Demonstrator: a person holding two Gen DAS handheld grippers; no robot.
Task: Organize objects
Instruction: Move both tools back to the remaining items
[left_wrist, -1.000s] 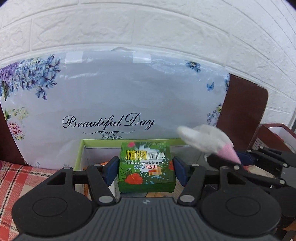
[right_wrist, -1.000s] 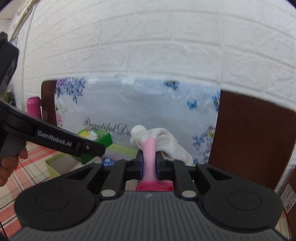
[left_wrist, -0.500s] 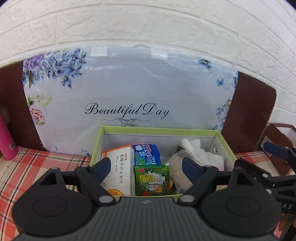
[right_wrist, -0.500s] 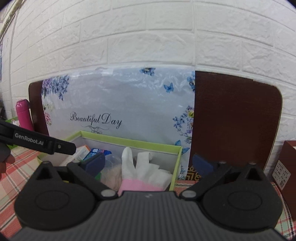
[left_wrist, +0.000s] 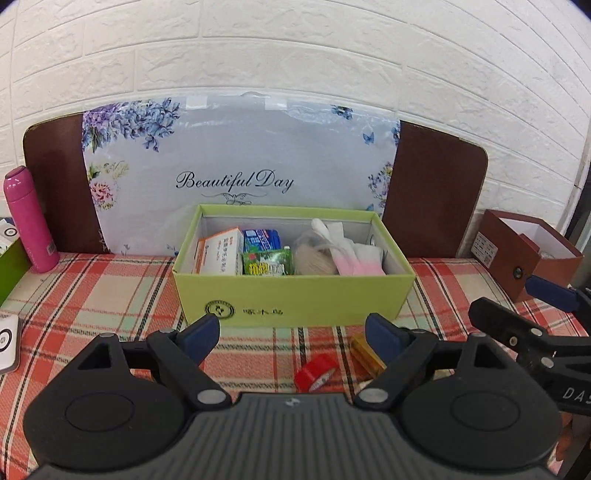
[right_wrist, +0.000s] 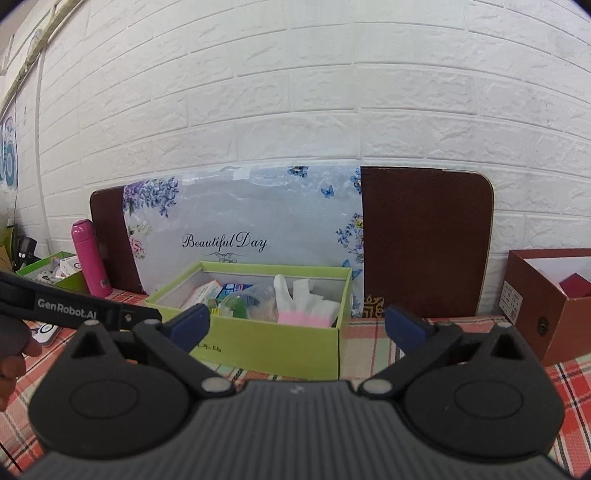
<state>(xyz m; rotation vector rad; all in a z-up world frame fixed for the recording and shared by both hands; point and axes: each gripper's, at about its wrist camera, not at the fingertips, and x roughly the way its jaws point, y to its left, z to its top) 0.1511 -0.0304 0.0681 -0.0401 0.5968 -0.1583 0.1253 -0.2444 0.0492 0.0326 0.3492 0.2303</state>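
Note:
A light green box (left_wrist: 295, 295) stands on the plaid tablecloth against the floral board; it also shows in the right wrist view (right_wrist: 273, 343). Inside lie an orange-white medicine carton (left_wrist: 218, 254), a blue pack (left_wrist: 262, 240), a green packet (left_wrist: 267, 263), a beige bundle (left_wrist: 314, 258) and a white-pink glove (left_wrist: 354, 254), the glove also in the right wrist view (right_wrist: 306, 306). My left gripper (left_wrist: 291, 334) is open and empty, in front of the box. My right gripper (right_wrist: 295, 325) is open and empty, back from the box. A red tape roll (left_wrist: 316, 373) and a yellow-orange block (left_wrist: 365, 356) lie on the cloth before the box.
A pink bottle (left_wrist: 29, 218) stands at the left by a green bin (right_wrist: 51, 269). A brown box (left_wrist: 524, 254) stands open at the right. A white device (left_wrist: 7, 343) lies at the left edge. A white brick wall is behind.
Both grippers let go and opened: the green packet and the glove now lie in the box. Both grippers have pulled back from the box.

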